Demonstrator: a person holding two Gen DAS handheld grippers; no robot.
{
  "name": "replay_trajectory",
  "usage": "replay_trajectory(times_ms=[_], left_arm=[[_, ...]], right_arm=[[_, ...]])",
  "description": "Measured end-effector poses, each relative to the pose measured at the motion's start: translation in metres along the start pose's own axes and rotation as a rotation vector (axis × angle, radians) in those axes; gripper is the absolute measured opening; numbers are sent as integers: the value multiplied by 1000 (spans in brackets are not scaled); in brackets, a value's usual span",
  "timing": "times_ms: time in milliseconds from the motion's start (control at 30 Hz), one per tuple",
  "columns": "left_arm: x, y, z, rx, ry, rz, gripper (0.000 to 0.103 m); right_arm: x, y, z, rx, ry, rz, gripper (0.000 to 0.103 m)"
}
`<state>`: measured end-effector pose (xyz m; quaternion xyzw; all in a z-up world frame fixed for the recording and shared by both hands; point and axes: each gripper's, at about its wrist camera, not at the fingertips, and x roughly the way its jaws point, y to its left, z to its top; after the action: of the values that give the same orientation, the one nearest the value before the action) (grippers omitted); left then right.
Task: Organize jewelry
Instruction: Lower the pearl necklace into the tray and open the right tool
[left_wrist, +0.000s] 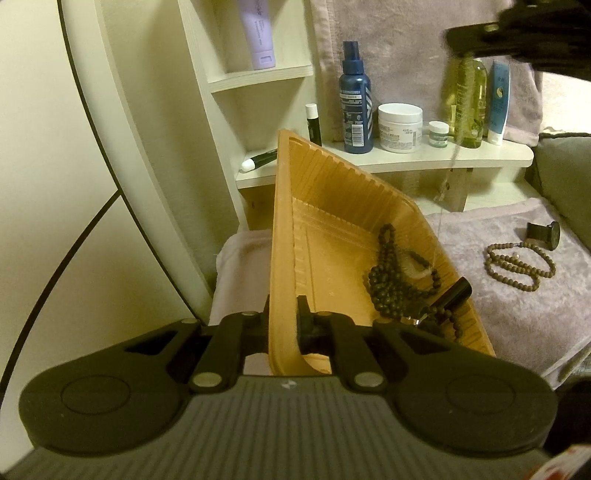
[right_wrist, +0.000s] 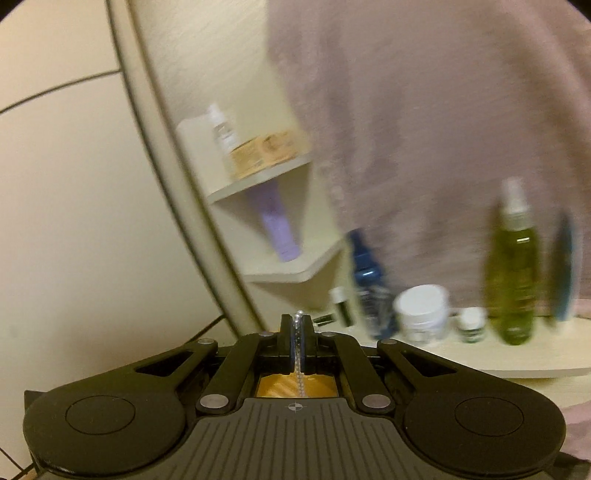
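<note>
My left gripper (left_wrist: 282, 314) is shut on the near rim of an orange plastic tray (left_wrist: 332, 221) and holds it tilted. Dark bead necklaces (left_wrist: 399, 277) and a small black tube (left_wrist: 456, 291) lie in the tray's low corner. My right gripper (right_wrist: 297, 325) is shut on a thin silver bead chain (right_wrist: 298, 347). In the left wrist view the right gripper (left_wrist: 480, 33) is high at the upper right, and the chain (left_wrist: 448, 173) hangs from it down toward the tray. A brown bead bracelet (left_wrist: 519, 264) lies on the lilac towel (left_wrist: 517, 314).
A cream shelf (left_wrist: 424, 158) behind the tray carries a blue spray bottle (left_wrist: 354, 99), a white jar (left_wrist: 400, 127), a yellow-green bottle (left_wrist: 469, 103) and small tubes. A black round object (left_wrist: 545, 232) lies on the towel. A lilac tube (left_wrist: 258, 33) stands on a higher shelf.
</note>
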<state>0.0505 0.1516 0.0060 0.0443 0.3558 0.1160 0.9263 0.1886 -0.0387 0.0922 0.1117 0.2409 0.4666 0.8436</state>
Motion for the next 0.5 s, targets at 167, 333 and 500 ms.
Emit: replay_trajectory(times_ms=[167, 333, 500], left_arm=[[0, 0, 0, -2, -3, -1, 8], [0, 1, -1, -5, -3, -3, 8], [0, 1, -1, -6, -3, -4, 8]], right_arm=[[44, 5, -21, -5, 117, 18, 3], [72, 2, -49, 12, 234, 52, 3], [82, -3, -75, 38, 336, 96, 3]])
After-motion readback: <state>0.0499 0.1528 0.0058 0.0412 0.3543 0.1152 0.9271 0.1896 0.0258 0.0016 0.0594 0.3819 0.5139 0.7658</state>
